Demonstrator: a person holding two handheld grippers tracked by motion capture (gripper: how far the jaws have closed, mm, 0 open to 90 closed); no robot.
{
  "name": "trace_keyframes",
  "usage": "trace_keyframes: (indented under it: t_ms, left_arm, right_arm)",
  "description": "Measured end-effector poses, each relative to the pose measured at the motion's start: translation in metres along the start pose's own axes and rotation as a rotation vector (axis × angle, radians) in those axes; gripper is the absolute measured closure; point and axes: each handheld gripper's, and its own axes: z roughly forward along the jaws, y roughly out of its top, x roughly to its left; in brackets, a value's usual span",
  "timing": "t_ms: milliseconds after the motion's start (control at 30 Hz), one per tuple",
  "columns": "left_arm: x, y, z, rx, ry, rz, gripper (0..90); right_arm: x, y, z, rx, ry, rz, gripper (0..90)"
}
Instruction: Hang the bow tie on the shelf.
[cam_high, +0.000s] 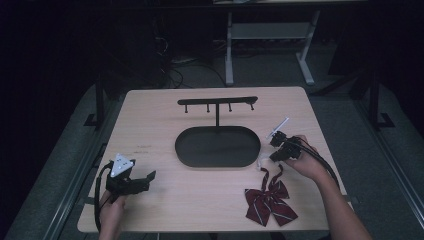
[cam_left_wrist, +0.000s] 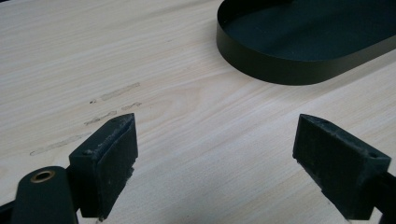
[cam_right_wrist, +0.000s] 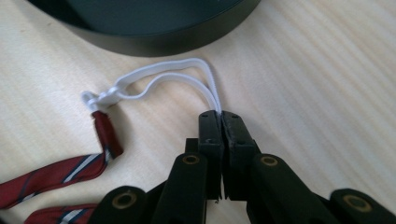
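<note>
**Right tool clamped on the bow tie's elastic**

My right tool (cam_right_wrist: 220, 114) is clenched on the white elastic loop (cam_right_wrist: 164, 77) of the striped red bow tie (cam_high: 270, 201); the band runs straight out from between the pads, curves ahead beside the black oval tray (cam_right_wrist: 154, 39), then doubles back to a white clasp off to that tool's left. The bow itself lies on the desk (cam_high: 200, 200) just behind and below my right hand. No earlier picture, so I say nothing of motion. My left tool (cam_left_wrist: 219, 158) is released, its pads wide apart over bare wood, with the tray's rim ahead and to its right. A black hook stand (cam_high: 218, 103) rises from the tray's far side.
</note>
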Motion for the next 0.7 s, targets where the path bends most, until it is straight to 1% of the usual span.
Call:
trace_keyframes:
  t_ms: [67,267,400,533,633,700]
  left_arm:
    - [-0.001,0.0,0.0,-0.001,-0.002,0.0,13.5]
    - [-0.001,0.0,0.001,0.001,-0.001,0.002,13.5]
    - [-0.001,0.0,0.001,0.003,-0.001,0.006,13.5]
    - [-0.001,0.0,0.002,0.003,-0.003,0.004,13.5]
    - [-0.002,0.0,0.002,0.005,-0.004,0.014,13.6]
    - [-0.002,0.0,0.001,0.006,-0.004,0.012,13.6]
  right_arm:
    - [0.0,-0.001,-0.001,0.002,-0.001,0.0,87.8]
    - [0.001,-0.006,-0.009,-0.017,0.021,0.0,88.1]
    - [0.004,-0.008,-0.019,-0.056,0.032,-0.005,88.1]
    - [0.01,-0.009,-0.027,-0.075,0.037,-0.024,88.1]
    - [0.014,-0.009,-0.033,-0.083,0.041,-0.037,88.1]
    - [0.017,-0.009,-0.036,-0.094,0.047,-0.047,88.1]
